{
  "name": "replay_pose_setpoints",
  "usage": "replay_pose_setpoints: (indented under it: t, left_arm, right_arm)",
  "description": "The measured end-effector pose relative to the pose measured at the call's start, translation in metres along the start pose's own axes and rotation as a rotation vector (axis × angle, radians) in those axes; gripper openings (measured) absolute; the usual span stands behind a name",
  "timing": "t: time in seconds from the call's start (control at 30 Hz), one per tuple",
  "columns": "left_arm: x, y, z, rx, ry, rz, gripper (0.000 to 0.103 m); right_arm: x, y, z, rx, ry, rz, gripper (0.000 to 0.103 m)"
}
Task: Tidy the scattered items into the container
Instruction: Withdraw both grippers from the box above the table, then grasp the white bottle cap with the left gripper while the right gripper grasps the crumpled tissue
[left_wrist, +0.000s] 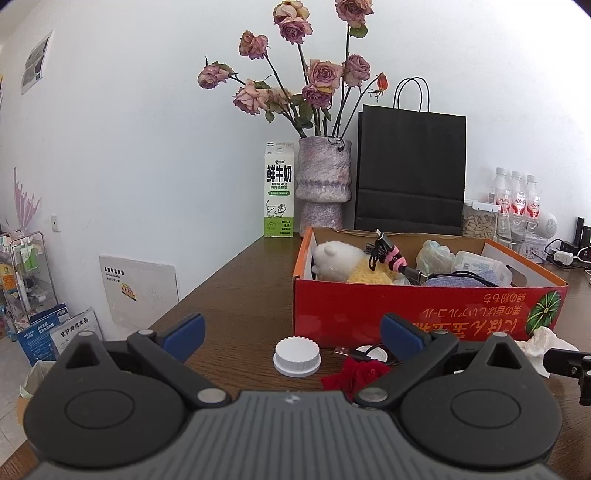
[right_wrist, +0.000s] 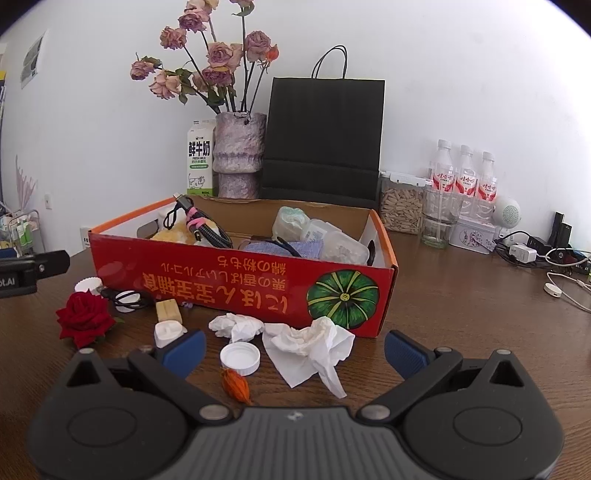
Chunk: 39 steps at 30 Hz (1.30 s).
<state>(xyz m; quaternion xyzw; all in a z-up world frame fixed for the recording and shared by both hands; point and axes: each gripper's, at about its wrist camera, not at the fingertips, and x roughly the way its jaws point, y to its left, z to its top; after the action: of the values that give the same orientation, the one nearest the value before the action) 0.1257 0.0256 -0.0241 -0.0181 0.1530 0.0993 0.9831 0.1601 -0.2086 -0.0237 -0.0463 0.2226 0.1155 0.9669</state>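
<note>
A red cardboard box (left_wrist: 406, 310) (right_wrist: 207, 280) on the brown table holds a plush toy, cables, cloth and plastic tubs. In front of it lie scattered items. In the left wrist view a white cap (left_wrist: 296, 357), a red rose (left_wrist: 354, 374) and a coiled cable (left_wrist: 371, 352) lie between the fingers of my open, empty left gripper (left_wrist: 293, 334). In the right wrist view a crumpled tissue (right_wrist: 310, 347), a smaller tissue wad (right_wrist: 236, 326), a white lid (right_wrist: 240, 358), an orange pod (right_wrist: 234, 386), the rose (right_wrist: 85, 317) and small white and tan pieces (right_wrist: 168, 321) lie before my open, empty right gripper (right_wrist: 293, 350).
Behind the box stand a milk carton (left_wrist: 279, 190), a vase of dried roses (left_wrist: 324, 184), a black paper bag (left_wrist: 410, 170), a jar and three bottles (right_wrist: 463, 173). Chargers and cables (right_wrist: 546, 258) lie at the right. The table's left edge drops to the floor.
</note>
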Motion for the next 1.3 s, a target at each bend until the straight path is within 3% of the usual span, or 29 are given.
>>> replay_pose_setpoints:
  t: [0.37,0.67,0.8,1.03,1.2,1.3]
  left_arm:
    - [0.029,0.023,0.003,0.010,0.124,0.014,0.103]
    - [0.055,0.018,0.008,0.084,0.151,0.045,0.103]
    - [0.064,0.022,0.009,0.055,0.171,0.042,0.103]
    - [0.077,0.022,0.007,0.051,0.245,-0.015,0.085]
    - [0.083,0.018,0.005,0.060,0.284,-0.073,0.081]
    - [0.087,0.015,0.005,0.066,0.310,-0.091,0.064]
  right_arm:
    - [0.007,-0.001,0.000,0.012,0.039,-0.010,0.103]
    - [0.022,-0.014,0.006,0.026,0.054,-0.027,0.100]
    - [0.035,-0.020,0.012,0.027,0.067,-0.044,0.089]
    - [0.052,-0.028,0.012,0.069,0.127,0.003,0.065]
    - [0.060,-0.029,0.011,0.086,0.176,0.044,0.033]
    - [0.059,-0.029,0.010,0.088,0.172,0.057,0.027]
